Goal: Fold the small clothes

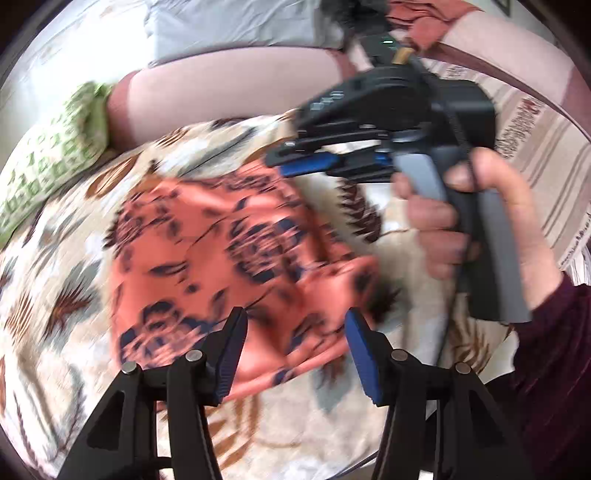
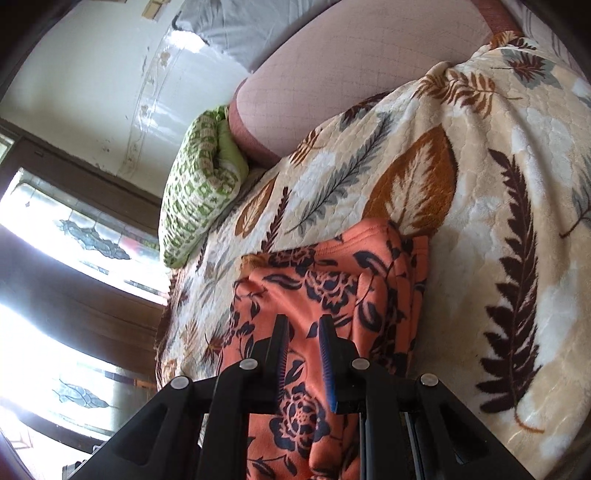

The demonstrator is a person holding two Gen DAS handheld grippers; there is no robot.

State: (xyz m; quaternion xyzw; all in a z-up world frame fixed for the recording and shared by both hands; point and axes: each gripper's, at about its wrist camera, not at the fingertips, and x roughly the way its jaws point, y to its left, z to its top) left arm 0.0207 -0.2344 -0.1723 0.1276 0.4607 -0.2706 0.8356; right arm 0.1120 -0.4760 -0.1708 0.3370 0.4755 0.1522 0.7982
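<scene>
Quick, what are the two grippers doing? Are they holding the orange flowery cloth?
Left gripper: open, holding nothing, above the orange flowery cloth.
Right gripper: jaws nearly closed with a small gap, nothing gripped.

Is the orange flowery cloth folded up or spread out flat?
Folded: the orange floral garment lies in stacked layers with doubled edges on the leaf-print blanket.

Bed (image 2: pixel 332 85): pale pink quilted mattress with a darker pink edge, bare toward 12 o'clock in both views.
Blanket (image 2: pixel 461 155): cream fleece printed with brown, rust and grey leaves, spread over the mattress.
Garment (image 2: pixel 332 280): coral cloth with dark navy flowers, folded, lying on the blanket near its middle.
Pillow (image 2: pixel 199 192): green-and-white patterned, at 10 o'clock from the garment, against the mattress edge.
Grey cloth (image 2: pixel 236 29): at 12 o'clock, on the mattress.
</scene>
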